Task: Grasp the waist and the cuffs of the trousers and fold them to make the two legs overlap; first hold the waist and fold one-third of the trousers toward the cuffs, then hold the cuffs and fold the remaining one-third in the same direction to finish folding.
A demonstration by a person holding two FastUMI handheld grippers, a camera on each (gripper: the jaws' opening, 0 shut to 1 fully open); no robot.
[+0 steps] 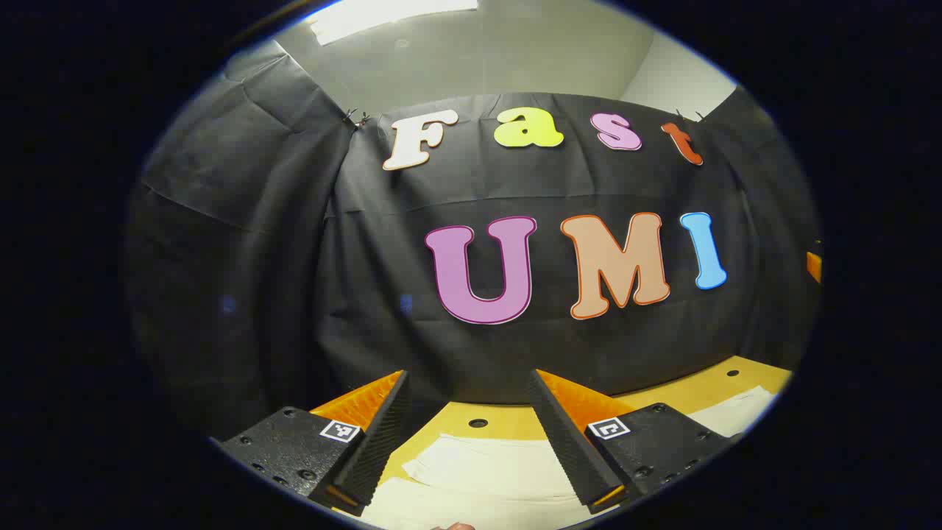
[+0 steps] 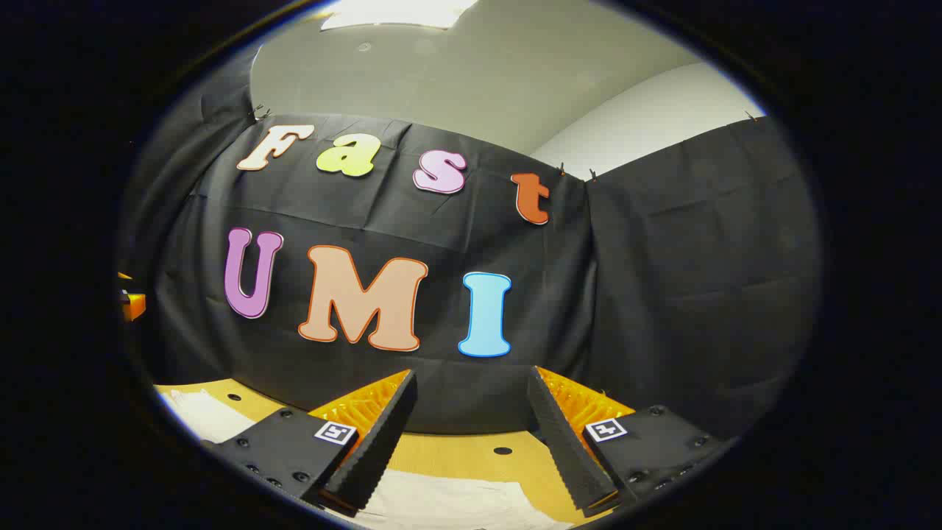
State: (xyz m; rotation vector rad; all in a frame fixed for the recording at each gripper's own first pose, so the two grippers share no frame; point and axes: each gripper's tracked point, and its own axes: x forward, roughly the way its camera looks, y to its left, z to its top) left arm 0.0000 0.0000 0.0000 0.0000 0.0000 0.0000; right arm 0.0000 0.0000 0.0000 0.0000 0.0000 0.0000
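Lying creased on the wooden table (image 1: 515,421), pale cloth trousers (image 1: 486,471); both ridged tongs (image 1: 471,438) (image 2: 471,442) gape empty.

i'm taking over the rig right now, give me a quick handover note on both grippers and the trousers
Left gripper: open, holding nothing, raised over the table and facing the booth wall.
Right gripper: open, holding nothing, likewise raised and facing the wall.
Trousers: pale fabric lying flat on the wooden table below and ahead of both grippers; in the right gripper view they lie under the fingers. Waist and cuffs cannot be told apart from these views.
Done: no grasp in place; how far the folding has got cannot be told.
Left: check the fold state, then grasp waist or cuffs and carry on folding.
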